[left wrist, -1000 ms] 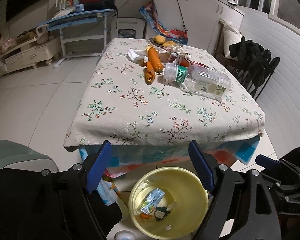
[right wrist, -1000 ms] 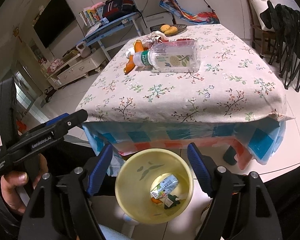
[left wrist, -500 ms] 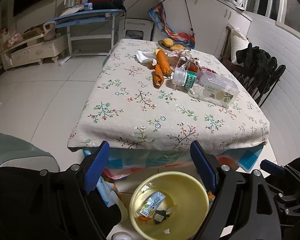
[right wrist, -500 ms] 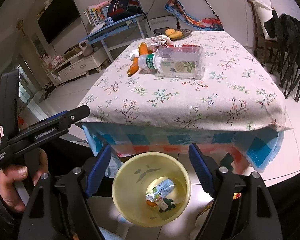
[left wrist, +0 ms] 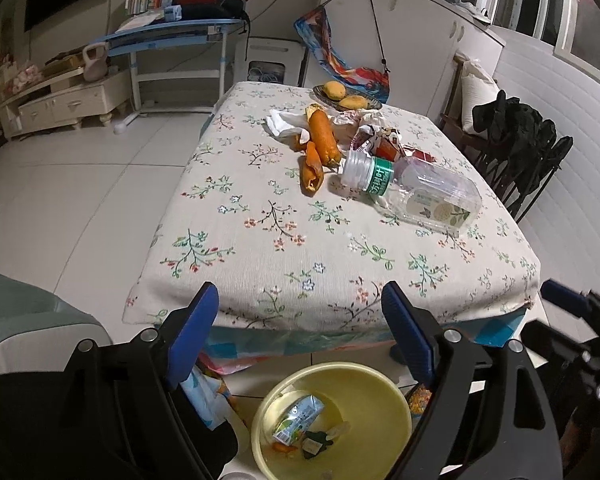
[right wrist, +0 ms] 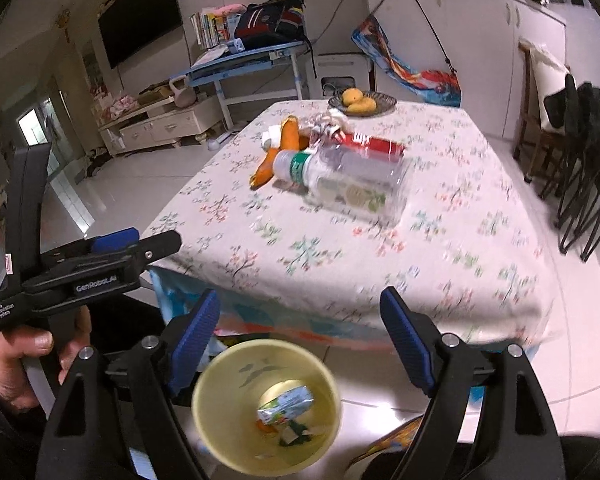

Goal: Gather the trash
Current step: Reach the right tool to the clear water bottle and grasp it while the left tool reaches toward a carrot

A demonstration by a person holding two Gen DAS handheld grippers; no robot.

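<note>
Directly below the left gripper [left wrist: 300, 332], whose blue-padded fingers [left wrist: 192, 332] are spread wide with nothing between them, a yellow bin [left wrist: 384, 388] stands on the tiled floor at the near edge of the table. Inside it lie a crumpled green-and-white drink pouch [left wrist: 298, 422], a scrap of orange peel [left wrist: 280, 447] and a few dark and pale bits (too small to name). The right gripper [right wrist: 300, 334] hangs over the same bin [right wrist: 220, 380], its jaws likewise parted and empty; from its camera the pouch [right wrist: 286, 404] sits toward the bottom of the bin, and the left gripper's black body shows off to its left, held in a bare hand [right wrist: 24, 364].

Ahead of both grippers, past the table's near edge, stretches a floral tablecloth [left wrist: 284, 264]. Farther on, forward and slightly right of the left gripper, a clear plastic bottle [left wrist: 420, 196] lies on its side, its white cap and green neck label pointing left. Just beyond its cap are orange peels [left wrist: 320, 148] and white crumpled paper [left wrist: 284, 122], with torn wrappers [left wrist: 380, 140] beside them and a red can [right wrist: 376, 145] lying just behind the bottle. At the far end of the table a dark dish [right wrist: 384, 101] holds two yellow mangoes [right wrist: 358, 102].
</note>
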